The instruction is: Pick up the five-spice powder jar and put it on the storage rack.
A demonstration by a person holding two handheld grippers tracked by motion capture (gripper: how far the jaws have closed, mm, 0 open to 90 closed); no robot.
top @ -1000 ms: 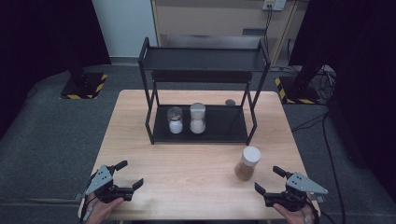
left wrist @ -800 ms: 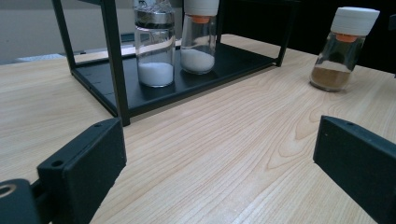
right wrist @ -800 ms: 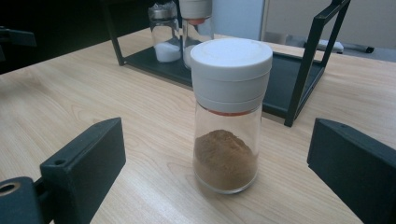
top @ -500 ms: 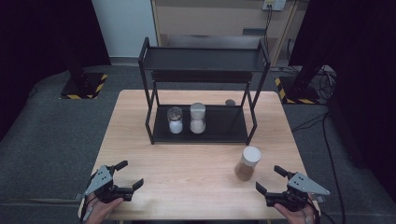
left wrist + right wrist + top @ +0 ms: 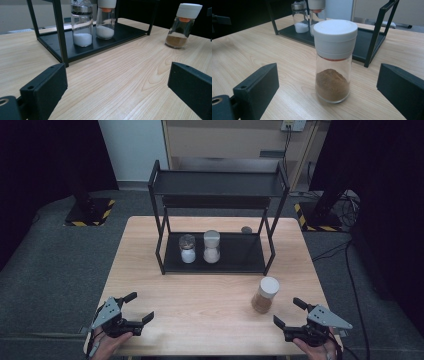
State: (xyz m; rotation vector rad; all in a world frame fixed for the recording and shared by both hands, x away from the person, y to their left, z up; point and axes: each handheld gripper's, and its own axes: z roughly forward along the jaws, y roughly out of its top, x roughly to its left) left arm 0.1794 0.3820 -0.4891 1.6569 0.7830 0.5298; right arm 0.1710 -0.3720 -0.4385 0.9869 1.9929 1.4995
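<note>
Jar (image 5: pixel 265 295) stands upright on the worktop (image 5: pixel 210 305), at 11 o'clock from the right claw (image 5: pixel 290 312) and near it. Right claw spread apart, empty; left claw (image 5: pixel 136 306) likewise, well apart from the jar. Long axis vertical.

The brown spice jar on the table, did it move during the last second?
No. The brown spice jar stands at the same spot, just in front of the black rack's right front leg, upright on the table.
</note>
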